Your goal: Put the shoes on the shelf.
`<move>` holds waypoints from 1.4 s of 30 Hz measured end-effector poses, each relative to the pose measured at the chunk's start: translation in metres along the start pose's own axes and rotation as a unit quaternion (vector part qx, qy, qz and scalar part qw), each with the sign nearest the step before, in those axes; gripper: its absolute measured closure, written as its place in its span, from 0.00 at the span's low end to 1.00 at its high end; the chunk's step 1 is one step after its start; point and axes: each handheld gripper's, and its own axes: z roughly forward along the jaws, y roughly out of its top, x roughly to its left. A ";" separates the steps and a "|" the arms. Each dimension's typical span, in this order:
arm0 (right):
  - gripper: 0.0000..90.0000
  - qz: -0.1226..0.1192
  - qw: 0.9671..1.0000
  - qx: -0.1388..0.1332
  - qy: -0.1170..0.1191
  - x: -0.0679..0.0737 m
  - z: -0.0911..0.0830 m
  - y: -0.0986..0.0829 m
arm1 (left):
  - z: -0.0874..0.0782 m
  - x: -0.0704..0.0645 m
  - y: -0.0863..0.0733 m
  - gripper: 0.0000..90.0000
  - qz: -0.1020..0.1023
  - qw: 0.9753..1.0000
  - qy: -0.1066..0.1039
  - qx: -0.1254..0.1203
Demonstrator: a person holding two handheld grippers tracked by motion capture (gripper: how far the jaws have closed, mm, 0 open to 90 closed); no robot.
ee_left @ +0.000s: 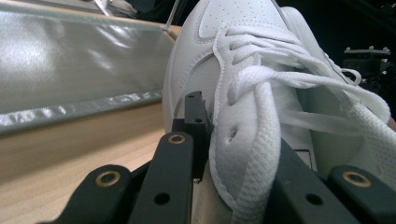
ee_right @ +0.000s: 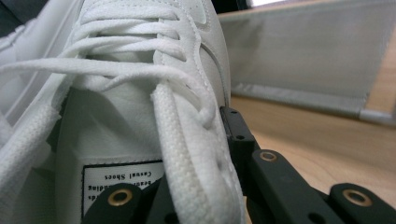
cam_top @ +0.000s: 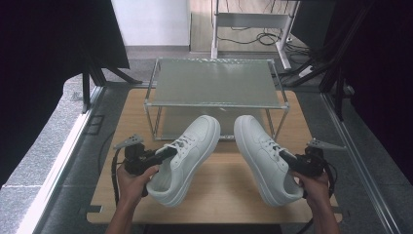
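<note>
Two white lace-up sneakers lie on the wooden table (cam_top: 229, 195), toes toward a shoe rack. My left gripper (cam_top: 165, 153) is shut on the left sneaker (cam_top: 187, 156) at its collar edge. In the left gripper view the jaws clamp the sneaker's (ee_left: 243, 121) side wall beside the laces. My right gripper (cam_top: 287, 157) is shut on the right sneaker (cam_top: 265, 156) the same way. The right gripper view has the jaws pinching that sneaker's (ee_right: 154, 93) collar edge, with the tongue label (ee_right: 123, 177) visible inside.
A low metal-framed shoe rack (cam_top: 214, 83) with a grey top shelf stands at the table's far side, just beyond the toes; its lower shelf (ee_left: 70, 70) shows close by. Dark curtains and stands flank the table. Bare wood lies in front of the shoes.
</note>
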 end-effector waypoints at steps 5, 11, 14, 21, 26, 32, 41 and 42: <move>0.96 0.003 1.000 -0.015 0.007 0.002 -0.001 0.006 | 0.000 -0.001 0.004 0.92 -0.002 1.000 -0.005 -0.010; 0.96 0.007 1.000 -0.025 0.011 0.004 0.001 0.013 | 0.003 -0.005 0.011 0.92 0.012 1.000 0.009 -0.023; 0.96 0.003 0.999 -0.028 0.015 0.006 0.002 0.017 | 0.002 -0.005 0.016 0.92 0.010 0.999 0.002 -0.030; 0.96 0.002 0.999 -0.049 0.020 0.009 0.003 0.030 | -0.002 -0.007 0.034 0.92 0.008 0.999 -0.009 -0.041; 0.96 0.000 0.998 -0.061 0.021 0.013 0.002 0.047 | -0.002 -0.010 0.053 0.92 0.018 0.999 -0.007 -0.047; 0.96 -0.008 0.998 -0.066 0.016 0.019 0.000 0.066 | 0.000 -0.011 0.069 0.92 0.016 0.998 -0.017 -0.059; 0.96 -0.002 0.997 -0.074 0.012 0.020 -0.001 0.086 | 0.004 -0.010 0.086 0.92 0.024 0.998 -0.009 -0.058; 0.96 -0.002 0.997 -0.075 0.011 0.020 -0.001 0.087 | 0.004 -0.009 0.088 0.92 0.023 0.998 -0.009 -0.058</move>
